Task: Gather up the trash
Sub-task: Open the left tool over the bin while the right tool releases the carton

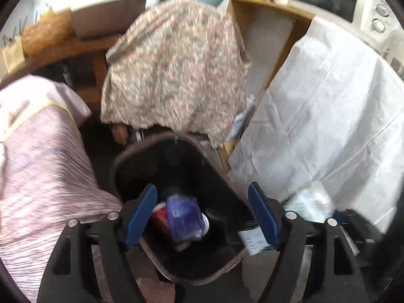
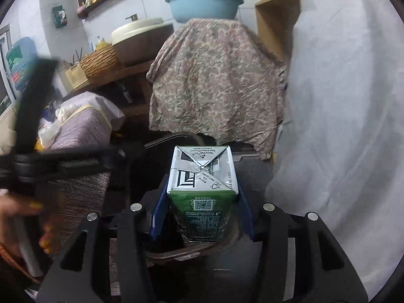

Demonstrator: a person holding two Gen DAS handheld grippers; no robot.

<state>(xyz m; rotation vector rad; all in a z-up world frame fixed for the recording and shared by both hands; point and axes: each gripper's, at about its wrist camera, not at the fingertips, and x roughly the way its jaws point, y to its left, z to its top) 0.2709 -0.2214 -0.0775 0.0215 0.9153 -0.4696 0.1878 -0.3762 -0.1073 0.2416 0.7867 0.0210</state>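
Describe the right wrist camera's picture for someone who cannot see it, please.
The right gripper clamps a green and white drink carton between its blue fingers, above the dark trash bin. Behind stand a floral cloth, a blue basin and a white sheet; the left gripper blurs past at left.

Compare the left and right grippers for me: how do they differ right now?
The left gripper has its jaws wide apart and holds nothing; the right gripper is shut on a green and white carton. Below the left one, a purple packet lies in the dark bin; the right one's carton is not released. Both hang above that bin.
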